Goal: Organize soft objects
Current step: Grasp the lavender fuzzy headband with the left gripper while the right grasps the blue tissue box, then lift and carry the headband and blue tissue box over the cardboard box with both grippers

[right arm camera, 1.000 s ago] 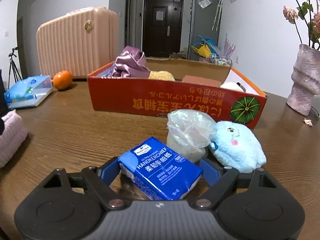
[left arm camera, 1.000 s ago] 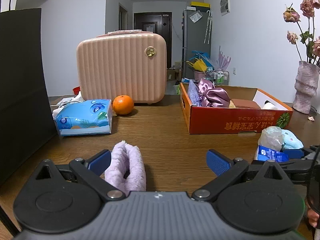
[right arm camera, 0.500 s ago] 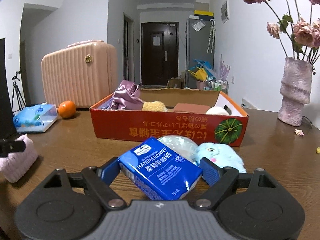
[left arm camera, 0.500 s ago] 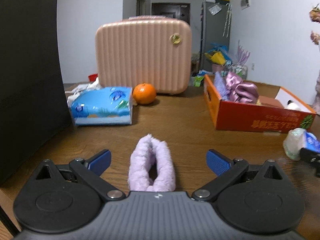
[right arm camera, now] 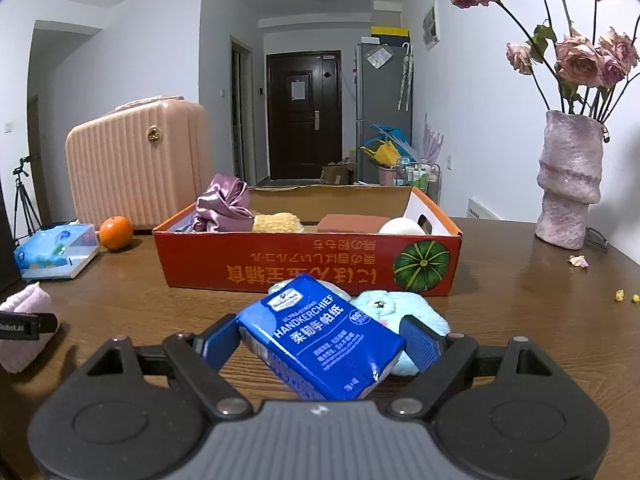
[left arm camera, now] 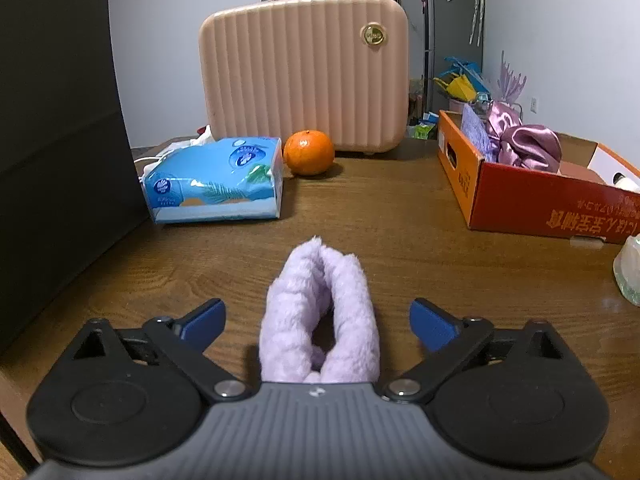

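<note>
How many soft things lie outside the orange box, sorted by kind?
Tissue packs: 2 (big pack, handkerchief pack)
Fluffy lilac roll: 1
Blue plush toy: 1
Plastic bag: 1
Total: 5

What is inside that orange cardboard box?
In the box: shiny purple cloth, a yellow fluffy piece, a brown block, something white. The front wall hides whatever lies beneath them.
</note>
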Action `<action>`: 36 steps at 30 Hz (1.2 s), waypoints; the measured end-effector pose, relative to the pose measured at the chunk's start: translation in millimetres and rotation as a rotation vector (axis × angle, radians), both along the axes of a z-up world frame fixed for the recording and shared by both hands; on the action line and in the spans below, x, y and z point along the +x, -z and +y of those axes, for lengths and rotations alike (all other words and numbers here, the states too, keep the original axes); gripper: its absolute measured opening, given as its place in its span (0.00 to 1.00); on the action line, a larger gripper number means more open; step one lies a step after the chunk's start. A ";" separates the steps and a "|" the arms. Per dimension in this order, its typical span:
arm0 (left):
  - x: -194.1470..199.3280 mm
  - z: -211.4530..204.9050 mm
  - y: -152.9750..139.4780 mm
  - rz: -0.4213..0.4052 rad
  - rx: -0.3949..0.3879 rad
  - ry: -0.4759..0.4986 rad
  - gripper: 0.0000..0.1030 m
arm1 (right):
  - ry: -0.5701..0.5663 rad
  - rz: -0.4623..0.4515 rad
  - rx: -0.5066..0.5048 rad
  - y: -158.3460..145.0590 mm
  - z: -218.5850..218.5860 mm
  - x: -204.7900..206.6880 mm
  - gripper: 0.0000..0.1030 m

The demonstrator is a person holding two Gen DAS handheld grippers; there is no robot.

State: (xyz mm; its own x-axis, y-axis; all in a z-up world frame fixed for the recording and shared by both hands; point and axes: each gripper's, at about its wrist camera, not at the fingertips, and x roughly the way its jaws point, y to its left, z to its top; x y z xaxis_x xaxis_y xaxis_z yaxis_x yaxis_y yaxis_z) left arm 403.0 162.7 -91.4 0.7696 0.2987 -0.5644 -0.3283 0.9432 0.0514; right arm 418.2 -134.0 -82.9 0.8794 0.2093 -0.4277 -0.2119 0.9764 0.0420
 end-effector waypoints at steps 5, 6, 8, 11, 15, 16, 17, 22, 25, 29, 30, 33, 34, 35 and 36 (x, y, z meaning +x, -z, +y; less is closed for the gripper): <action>11.5 0.1 1.2 0.010 -0.010 0.008 0.74 | -0.003 -0.002 -0.010 1.0 1.8 -0.1 0.83; 13.8 0.5 1.9 0.014 -0.015 0.011 0.68 | -0.002 -0.002 -0.009 1.0 1.8 -0.1 0.84; 16.4 1.0 3.2 0.022 -0.023 0.016 0.59 | -0.001 -0.002 -0.011 1.6 2.5 -0.1 0.84; 16.6 2.1 4.1 0.028 -0.034 0.024 0.53 | -0.001 0.000 -0.010 1.7 2.2 0.0 0.84; 16.0 1.4 4.6 0.027 -0.032 0.030 0.42 | -0.004 0.002 -0.009 1.7 1.7 0.3 0.84; 15.7 1.2 4.4 0.027 -0.034 0.033 0.39 | -0.005 0.002 -0.009 1.8 1.6 0.4 0.84; 15.4 0.9 4.0 0.025 -0.035 0.038 0.35 | -0.005 0.002 -0.009 2.0 1.5 0.4 0.84; 12.2 -1.5 1.0 0.011 -0.038 0.061 0.30 | -0.005 0.002 -0.009 2.1 1.7 0.5 0.84; 7.2 -3.2 -4.5 -0.018 -0.030 0.067 0.30 | -0.007 0.001 -0.008 2.0 1.9 0.4 0.84; -0.4 -5.9 -13.5 -0.063 -0.023 0.076 0.30 | -0.009 -0.002 -0.007 1.7 2.5 0.0 0.84; -1.9 -7.1 -15.0 -0.071 -0.020 0.080 0.30 | -0.010 -0.002 -0.007 1.7 2.4 0.0 0.83; -4.4 -9.3 -18.4 -0.087 -0.009 0.089 0.30 | -0.010 -0.004 -0.007 1.5 2.5 -0.1 0.84; -5.6 -10.0 -19.8 -0.093 -0.007 0.091 0.30 | -0.010 -0.006 -0.006 1.2 2.5 -0.3 0.84; -6.9 -10.7 -21.5 -0.101 -0.006 0.094 0.30 | -0.010 -0.008 -0.005 0.7 2.6 -0.8 0.84; -8.5 -11.6 -23.4 -0.110 -0.004 0.097 0.30 | -0.010 -0.011 -0.004 0.4 2.6 -1.1 0.84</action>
